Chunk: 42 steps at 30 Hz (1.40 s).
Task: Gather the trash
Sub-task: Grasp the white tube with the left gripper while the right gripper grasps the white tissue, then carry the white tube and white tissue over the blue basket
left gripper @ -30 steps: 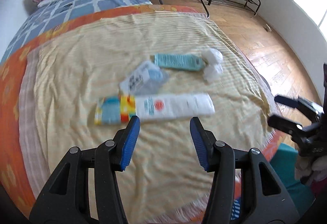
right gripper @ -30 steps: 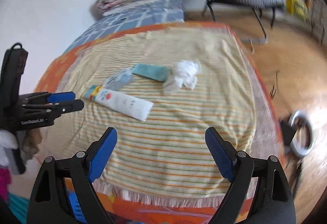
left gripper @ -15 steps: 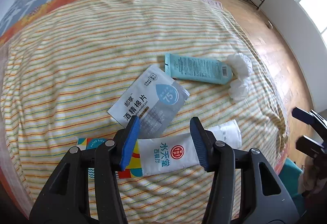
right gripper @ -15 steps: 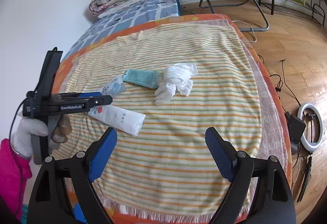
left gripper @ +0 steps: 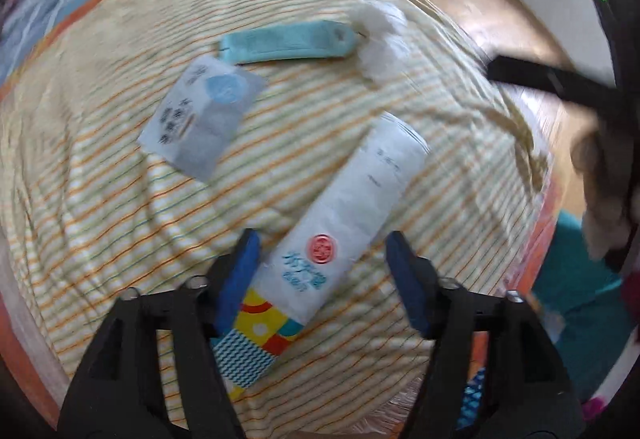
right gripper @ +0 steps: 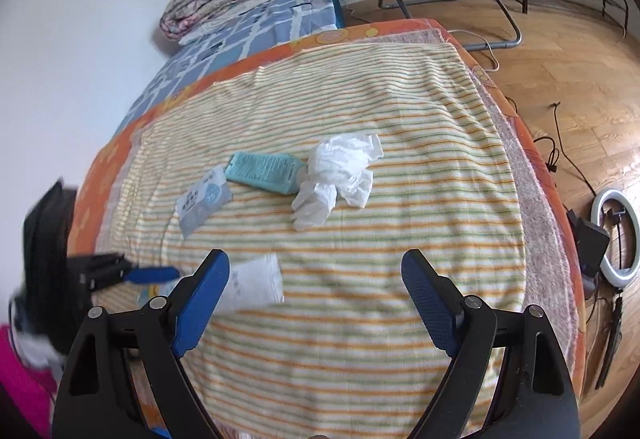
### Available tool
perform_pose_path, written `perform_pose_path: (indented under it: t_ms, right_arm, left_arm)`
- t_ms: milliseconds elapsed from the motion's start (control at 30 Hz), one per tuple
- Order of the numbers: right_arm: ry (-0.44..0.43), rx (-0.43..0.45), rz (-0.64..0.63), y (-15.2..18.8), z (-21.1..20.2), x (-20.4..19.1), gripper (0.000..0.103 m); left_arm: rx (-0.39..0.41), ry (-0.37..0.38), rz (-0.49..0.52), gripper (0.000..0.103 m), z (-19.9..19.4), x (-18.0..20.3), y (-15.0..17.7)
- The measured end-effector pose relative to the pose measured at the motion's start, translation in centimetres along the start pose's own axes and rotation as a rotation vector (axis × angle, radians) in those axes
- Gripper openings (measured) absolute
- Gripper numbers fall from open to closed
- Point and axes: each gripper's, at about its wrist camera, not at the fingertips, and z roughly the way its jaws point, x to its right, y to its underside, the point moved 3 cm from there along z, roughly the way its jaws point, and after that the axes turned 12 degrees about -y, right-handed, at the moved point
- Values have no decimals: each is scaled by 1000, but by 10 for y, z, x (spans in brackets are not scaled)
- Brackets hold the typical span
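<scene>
Your left gripper (left gripper: 322, 273) points steeply down at the striped yellow cloth (left gripper: 100, 207) on the bed, and its jaws have just been opening: the long white plastic wrapper with a red seal and a colourful patterned end (left gripper: 320, 251) lies slantwise between the blue pads, with a clear gap on the right side (on the left the pad looks very near it, and the blur keeps you from telling whether it touches). Farther up the cloth lie a flat grey-blue sachet with a round blue mark (left gripper: 202, 119), a teal tube-shaped packet (left gripper: 288, 45) and, just beside that packet's right end, a crumpled white tissue (left gripper: 380, 39).

Your right gripper (right gripper: 316, 295) hovers above the cloth's near half, jaws spread wide with nothing between them.
</scene>
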Motion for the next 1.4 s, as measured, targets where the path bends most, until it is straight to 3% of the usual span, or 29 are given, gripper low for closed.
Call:
perform_pose_path:
  t_ms: [67, 267, 400, 533, 600, 633, 767, 867, 1233, 1400]
  right_arm:
    - [0, -4, 20, -7, 9, 4, 88]
    - [16, 14, 59, -26, 31, 13, 87]
    - [33, 12, 82, -35, 46, 19, 87]
    - [38, 17, 139, -42, 59, 29, 82]
    - [43, 22, 146, -44, 62, 31, 81]
    - [50, 22, 144, -45, 64, 31, 75]
    - [59, -15, 133, -42, 72, 32, 32]
    - [51, -3, 136, -39, 68, 33, 25]
    - [8, 84, 149, -28, 22, 22, 24]
    - [19, 79, 53, -15, 2, 0, 24]
  left_arm:
    - [9, -37, 47, 70, 3, 12, 2]
    - [43, -109, 65, 69, 7, 22, 1]
    - [62, -124, 37, 51, 6, 18, 2]
    - [74, -87, -31, 28, 2, 1, 5]
    - [76, -68, -60, 25, -1, -5, 6]
    - [80, -63, -70, 25, -2, -7, 7]
    - [90, -59, -80, 21, -5, -8, 12]
    - [97, -52, -90, 14, -9, -7, 17]
    - [118, -37, -167, 9, -27, -16, 27]
    - [130, -29, -190, 9, -45, -16, 38]
